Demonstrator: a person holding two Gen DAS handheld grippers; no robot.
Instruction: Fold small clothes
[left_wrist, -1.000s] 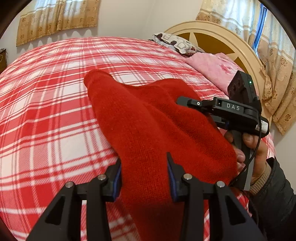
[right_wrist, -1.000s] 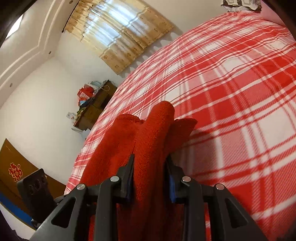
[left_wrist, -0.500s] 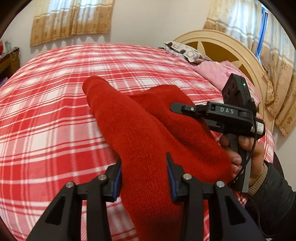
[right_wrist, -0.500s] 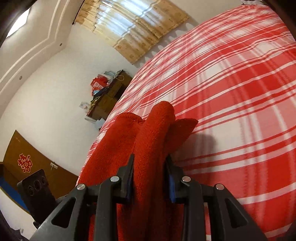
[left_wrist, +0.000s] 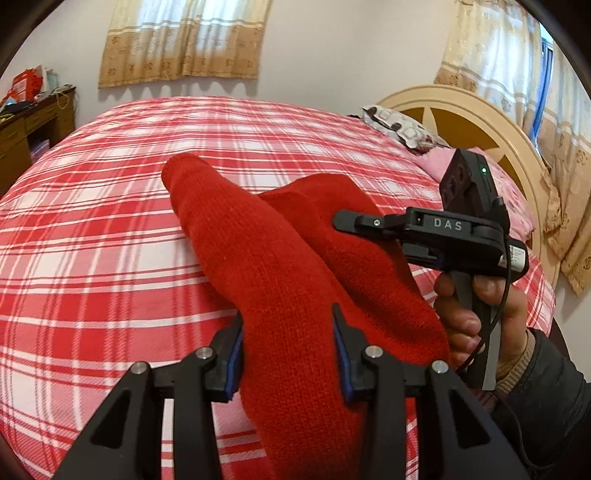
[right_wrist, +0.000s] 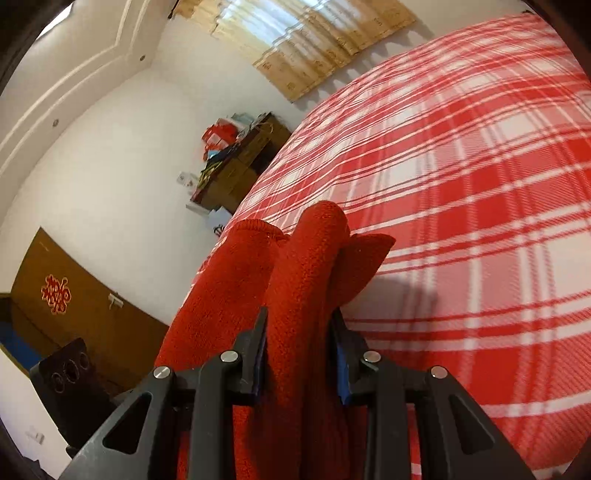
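The red knit garment (left_wrist: 288, 280) filled the lower middle of the left wrist view, bunched into thick folds and held up over the red-and-white plaid bedspread (left_wrist: 110, 229). One rounded fold reached toward the centre of the frame, and a second lobe spread out to the right behind it. The left gripper (left_wrist: 288, 354) sat at the bottom of that view, its two blue-padded fingers (left_wrist: 233, 354) pressed against either side of a thick band of the knit, closed as far as the fabric let them.

In the right wrist view the same garment (right_wrist: 306, 280) rose from the bottom centre as a narrow ridge, with looser folds falling to the left and a small flap to the right casting a shadow on the bedspread (right_wrist: 480, 184). The right gripper (right_wrist: 299, 358) pinched that ridge tightly, its fingers drawn close with only cloth between them. From the left wrist view that gripper (left_wrist: 347, 223) showed at centre right, a black tool marked DAS, its tip against the knit and a hand (left_wrist: 476, 306) wrapped around its handle.

Beyond the bed stood a cream headboard (left_wrist: 480, 122) at upper right, with a pink pillow (left_wrist: 509, 184) below it. A patterned curtain (left_wrist: 184, 40) hung at top centre, and a wooden desk (left_wrist: 33, 125) sat at the left edge.
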